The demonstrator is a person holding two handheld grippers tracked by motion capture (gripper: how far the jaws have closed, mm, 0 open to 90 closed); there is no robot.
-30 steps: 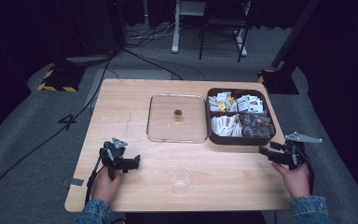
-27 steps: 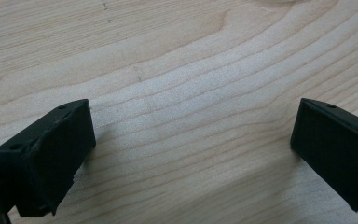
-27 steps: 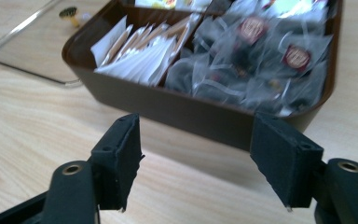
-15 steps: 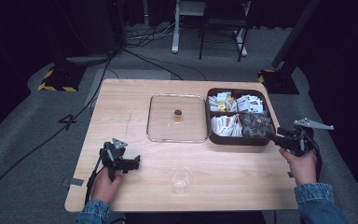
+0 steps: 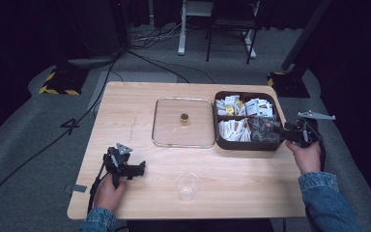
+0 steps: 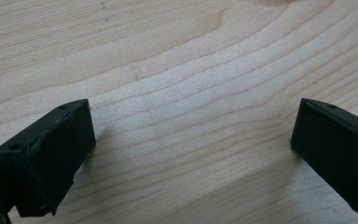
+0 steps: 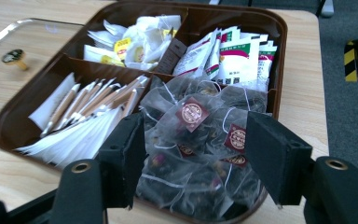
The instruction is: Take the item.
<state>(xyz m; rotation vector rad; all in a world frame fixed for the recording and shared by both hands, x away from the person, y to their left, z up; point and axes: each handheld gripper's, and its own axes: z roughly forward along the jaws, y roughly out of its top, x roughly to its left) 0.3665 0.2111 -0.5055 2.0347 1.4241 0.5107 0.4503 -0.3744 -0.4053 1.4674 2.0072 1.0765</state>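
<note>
The right gripper [image 5: 286, 134] sits at the near right corner of the box [image 5: 221, 140], its jaws spread above the tea bags [image 7: 191, 140], which fill that compartment with no bare floor between them. The glass lid [image 5: 159, 140] lies flat, touching the box's left wall, with a small knob [image 5: 184, 117] sticking up at its middle. Bare wood lies under the left gripper [image 5: 140, 167], and a cup [image 5: 187, 186] stands near on its right.

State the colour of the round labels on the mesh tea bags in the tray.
Dark red with a gold emblem, on the tea bag labels; clearest in the right gripper view.
</note>
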